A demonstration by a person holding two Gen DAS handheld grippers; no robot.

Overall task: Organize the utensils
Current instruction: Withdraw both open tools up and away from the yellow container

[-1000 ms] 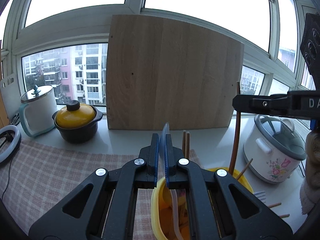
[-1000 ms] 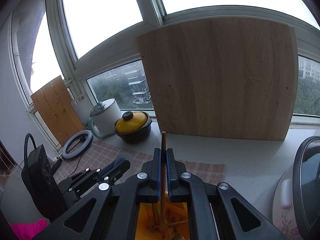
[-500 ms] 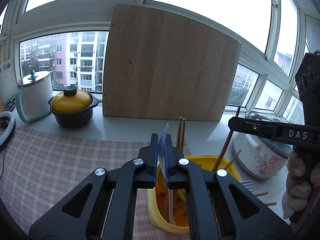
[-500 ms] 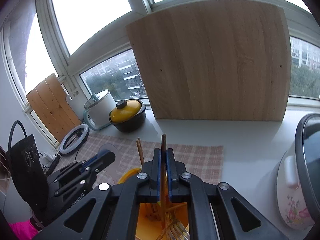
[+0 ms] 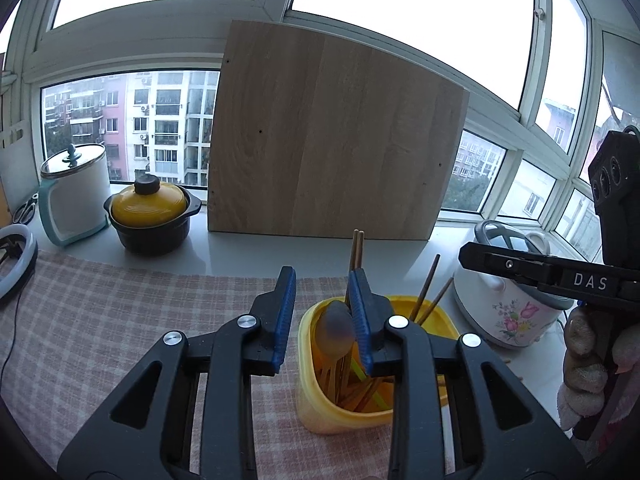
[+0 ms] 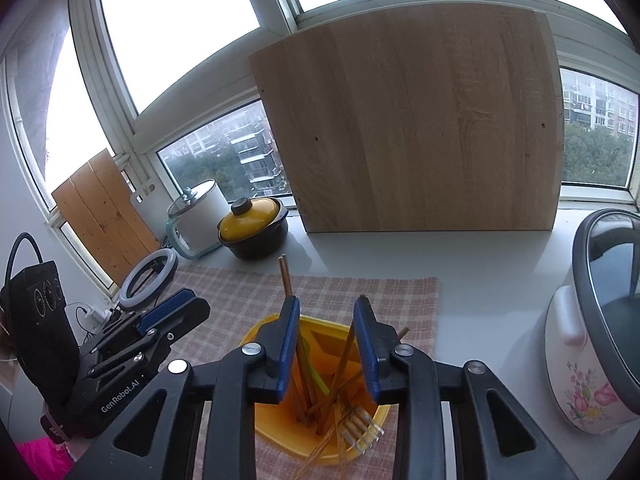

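Over a yellow utensil holder (image 5: 320,408) on a checked cloth (image 5: 120,320) on the counter (image 6: 480,264), the left tool (image 5: 322,316) is opening, its blue pads clear of a blurred, translucent spoon (image 5: 334,330) standing in the holder. The right tool (image 6: 326,344) is opening too; a brown chopstick (image 6: 340,364) leans between its pads, untouched. Tool bodies hide much of the holder. A clear fork (image 6: 360,426) lies half hidden in it. A flowered rice cooker (image 6: 588,360) is cut off at the frame edge.
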